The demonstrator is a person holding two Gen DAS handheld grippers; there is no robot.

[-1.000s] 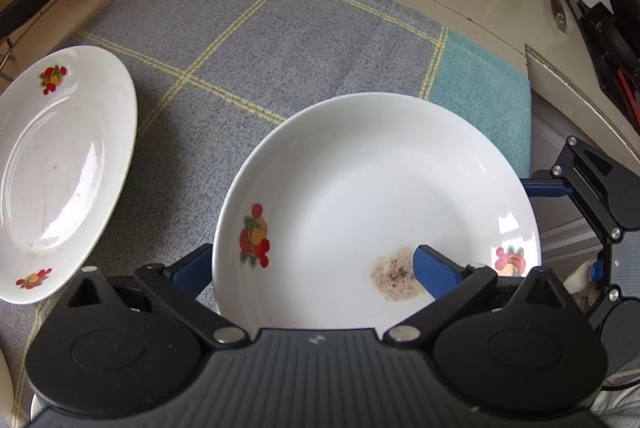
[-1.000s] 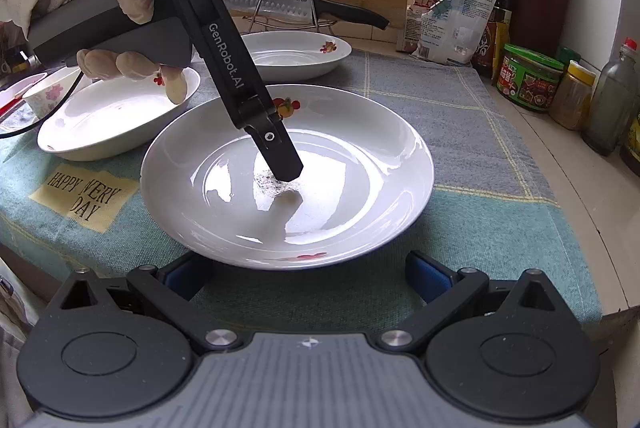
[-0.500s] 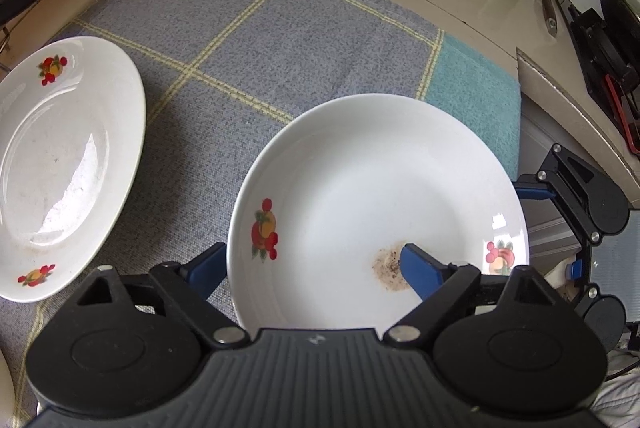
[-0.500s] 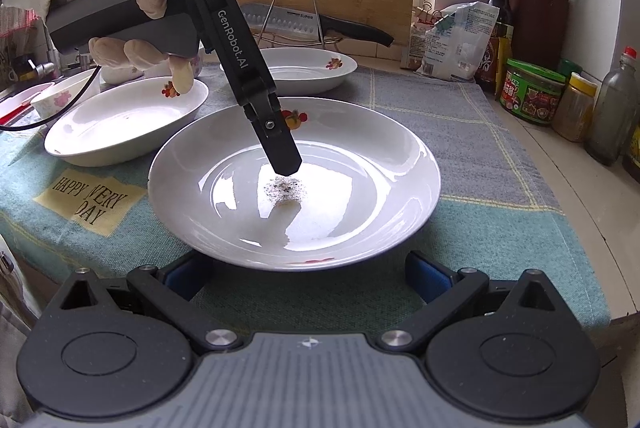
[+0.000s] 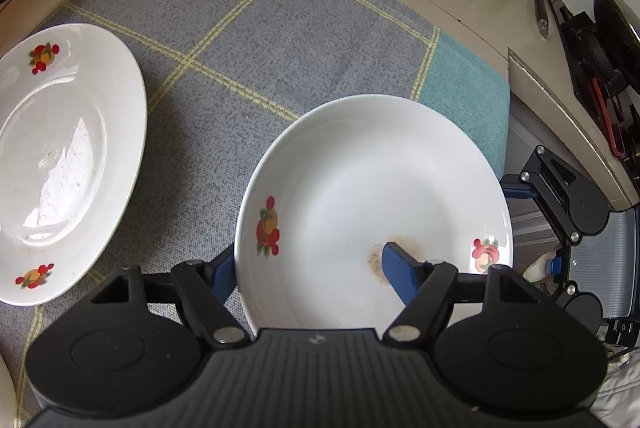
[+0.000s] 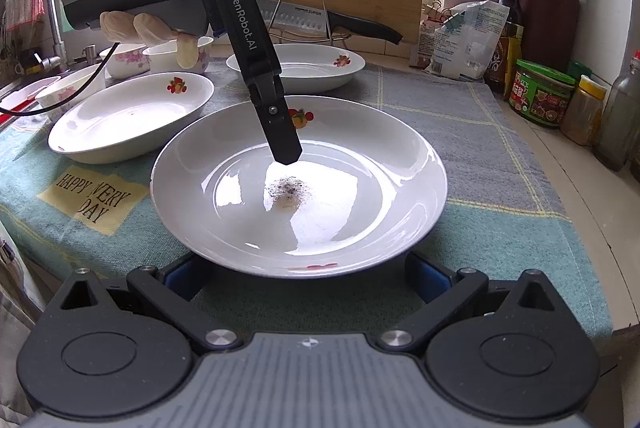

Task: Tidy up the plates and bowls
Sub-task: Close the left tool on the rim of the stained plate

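Plates are the concern: the round white ceramic plate with fruit decals (image 5: 372,195) is lying with its near rim between the left gripper (image 5: 316,268)'s blue pads, jaws just closing on it. Seating the rim deep before lifting seems wise. The right gripper (image 6: 308,274) is waiting wide open beside it. Three such plates and about three floral bowls (image 6: 124,59) are showing.

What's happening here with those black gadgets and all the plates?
A person in gloves holds a gripping tool in each hand. The left tool has just been closing its jaws over the rim of the nearest white plate, one finger inside, one outside; a firm grip isn't clear yet. The right tool waits open at the plate's near edge. Other plates and bowls sit behind on the cloth.
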